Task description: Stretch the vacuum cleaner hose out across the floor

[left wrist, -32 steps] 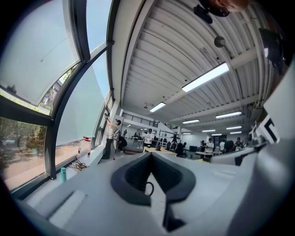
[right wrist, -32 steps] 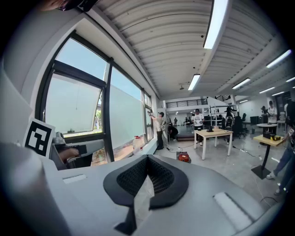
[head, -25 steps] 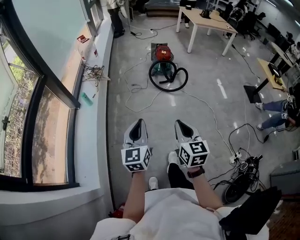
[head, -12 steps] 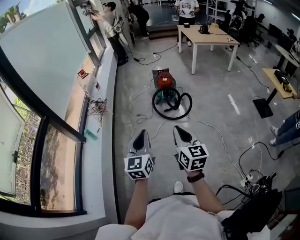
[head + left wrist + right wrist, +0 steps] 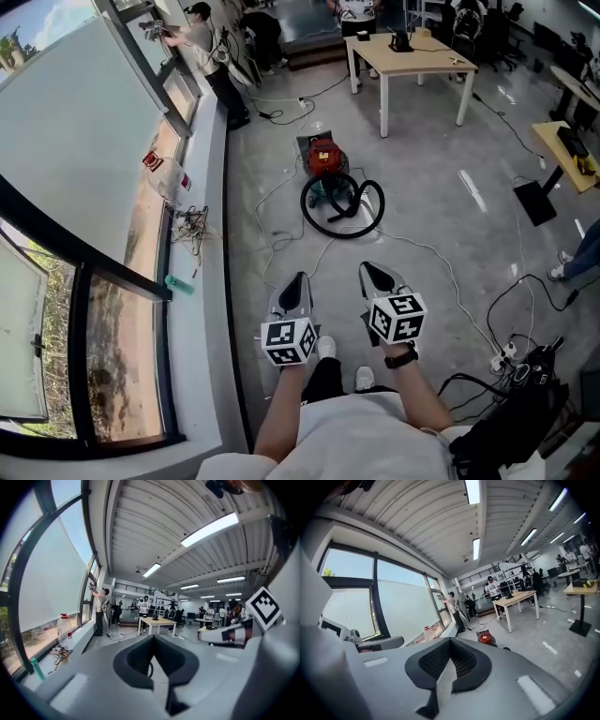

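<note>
The red and teal vacuum cleaner (image 5: 323, 157) stands on the grey floor ahead, with its black hose (image 5: 343, 209) coiled in a loop in front of it. My left gripper (image 5: 296, 284) and right gripper (image 5: 373, 275) are held side by side well short of the hose, both shut with nothing in them. In the right gripper view the vacuum cleaner (image 5: 486, 638) shows past the shut right gripper (image 5: 451, 644). The left gripper view shows the shut left gripper (image 5: 153, 640) pointing down the room.
A wooden table (image 5: 412, 54) stands beyond the vacuum. A window sill (image 5: 204, 253) runs along the left with a bottle (image 5: 173, 178) and tangled wires (image 5: 190, 225). White cords (image 5: 441, 267) and a power strip (image 5: 504, 358) lie on the floor. A person (image 5: 204, 52) works at the window.
The person has stepped forward, so the vacuum and hose now lie lower in the head view. Both grippers stay shut and side by side.
</note>
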`<act>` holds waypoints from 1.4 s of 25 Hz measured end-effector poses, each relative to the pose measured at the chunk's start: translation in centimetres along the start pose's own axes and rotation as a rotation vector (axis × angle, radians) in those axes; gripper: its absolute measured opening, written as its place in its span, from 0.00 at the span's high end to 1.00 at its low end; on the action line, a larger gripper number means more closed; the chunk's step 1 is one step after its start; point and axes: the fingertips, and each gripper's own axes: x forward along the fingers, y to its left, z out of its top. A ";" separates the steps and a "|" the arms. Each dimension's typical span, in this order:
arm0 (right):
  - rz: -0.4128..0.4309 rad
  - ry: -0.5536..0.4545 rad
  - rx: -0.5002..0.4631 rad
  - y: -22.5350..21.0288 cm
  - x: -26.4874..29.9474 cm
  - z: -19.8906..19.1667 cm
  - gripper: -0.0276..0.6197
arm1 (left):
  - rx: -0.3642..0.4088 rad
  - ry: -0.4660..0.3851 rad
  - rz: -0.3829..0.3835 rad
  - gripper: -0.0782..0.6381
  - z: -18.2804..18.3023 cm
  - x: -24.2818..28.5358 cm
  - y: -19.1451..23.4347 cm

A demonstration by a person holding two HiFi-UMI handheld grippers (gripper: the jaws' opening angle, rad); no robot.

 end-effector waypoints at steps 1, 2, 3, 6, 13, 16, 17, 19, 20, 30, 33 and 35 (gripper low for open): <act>-0.006 -0.002 0.002 -0.6 0.7 0.2 0.97 | 0.000 0.003 -0.005 0.89 -0.1 0.9 0.1; -0.012 0.001 0.002 -1.2 1.5 0.3 0.97 | -0.003 0.009 -0.010 0.89 -0.4 2.0 0.2; -0.016 0.008 -0.001 -1.7 2.3 0.2 0.97 | -0.009 0.016 -0.015 0.89 -0.7 3.2 0.5; -0.032 0.040 -0.005 -3.0 5.5 0.2 0.97 | -0.036 0.030 -0.044 0.89 -0.8 7.7 1.6; -0.034 0.035 -0.078 -3.5 16.5 5.9 0.97 | -0.079 -0.063 -0.083 0.89 4.6 18.2 6.9; -0.049 0.003 -0.116 -3.0 21.0 8.4 0.97 | -0.087 -0.104 -0.068 0.89 6.8 21.6 10.5; -0.065 -0.005 -0.123 -3.1 22.2 8.7 0.97 | -0.088 -0.113 -0.067 0.89 7.2 22.5 11.5; -0.097 -0.013 -0.124 -3.5 24.3 8.7 0.97 | -0.090 -0.120 -0.073 0.89 7.3 24.2 13.1; -0.107 -0.006 -0.117 -3.7 25.3 8.3 0.97 | -0.095 -0.114 -0.079 0.89 7.0 25.2 13.8; 0.005 0.008 -0.096 -9.7 33.7 9.4 0.96 | -0.119 -0.013 -0.123 0.89 4.6 37.2 14.5; 0.011 -0.011 -0.071 -13.6 37.6 11.6 0.96 | -0.097 0.045 -0.122 0.89 4.7 42.8 14.1; 0.013 -0.031 -0.067 -17.0 40.3 14.5 0.96 | -0.062 0.048 -0.120 0.89 6.0 46.7 13.0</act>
